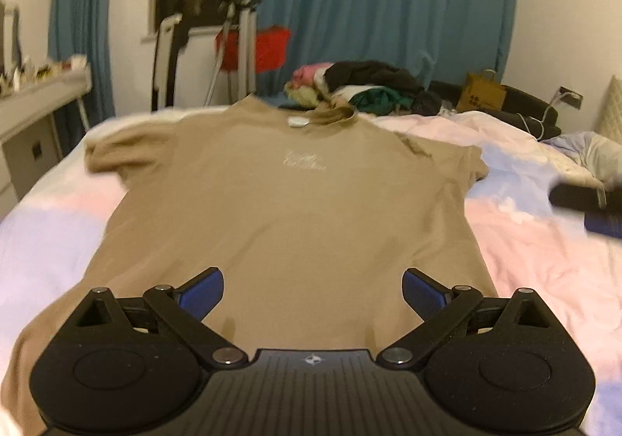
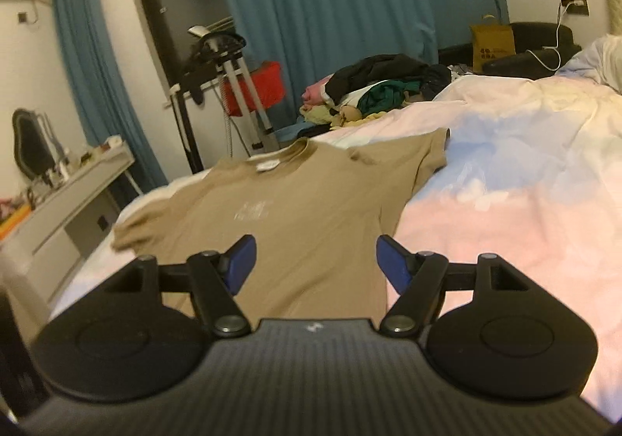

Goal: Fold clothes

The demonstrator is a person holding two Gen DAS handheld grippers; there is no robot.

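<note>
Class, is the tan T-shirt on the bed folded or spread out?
Spread out. The tan T-shirt lies flat on the bed, both sleeves extended sideways, collar and chest print visible.

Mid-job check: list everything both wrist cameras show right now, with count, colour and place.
T-shirt: one, tan, spread flat on the bed.
Duvet: one, pink, white and pale blue, under the shirt.
Clothes pile: one, mixed colours, bed's far edge.
Curtains: teal, back wall.
Paper bag: one, brown, far right.
Desk: one, white, left.
Left hand-held gripper: open, over the hem.
Right hand-held gripper: open, empty.
</note>
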